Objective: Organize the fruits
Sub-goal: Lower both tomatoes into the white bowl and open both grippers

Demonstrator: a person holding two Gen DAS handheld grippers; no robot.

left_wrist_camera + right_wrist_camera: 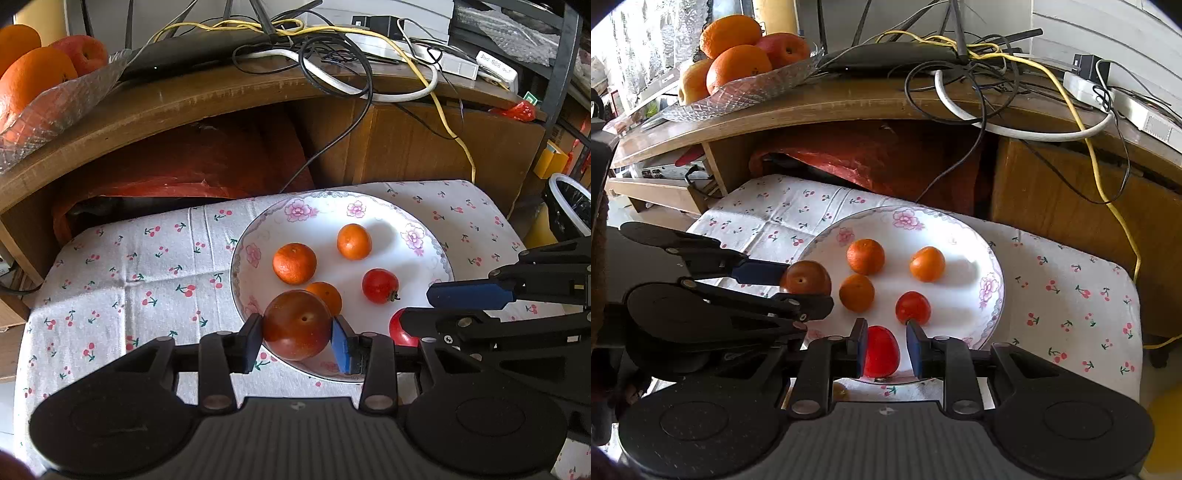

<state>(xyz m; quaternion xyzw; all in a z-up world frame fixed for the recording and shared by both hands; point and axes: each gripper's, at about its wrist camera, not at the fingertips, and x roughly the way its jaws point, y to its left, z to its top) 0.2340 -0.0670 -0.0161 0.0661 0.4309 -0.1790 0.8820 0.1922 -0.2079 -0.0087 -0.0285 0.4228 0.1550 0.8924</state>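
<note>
glass tray [62, 99]: it sits on the shelf at far left, above the cloth, and already holds oranges and an apple. treat it as the likely drop point for sorted fruit; that is a judgement, not a thing shown.
cloth [122, 280]: the bare cherry-print area left of the plate gives you room to swing out without crossing fruit.
left gripper [297, 338]: your jaws are closed on the dark fruit [297, 325], one pad on each flank. the fruit is over the plate's near-left rim; whether it is lifted clear cannot be told.
plate [369, 210]: it keeps the small fruit together, so your reaches stay short.
tangerines [294, 263]: three lie loose mid-plate, apart from both grippers.
red fruit [380, 285]: it lies loose right of the tangerines, stem outward.
right gripper [884, 345]: your jaws straddle a second red piece [881, 350] at the near rim. the left pad touches it, a gap shows at the right pad, so they are not yet clamped.
caution: your two grippers work close together; move one at a time.
</note>
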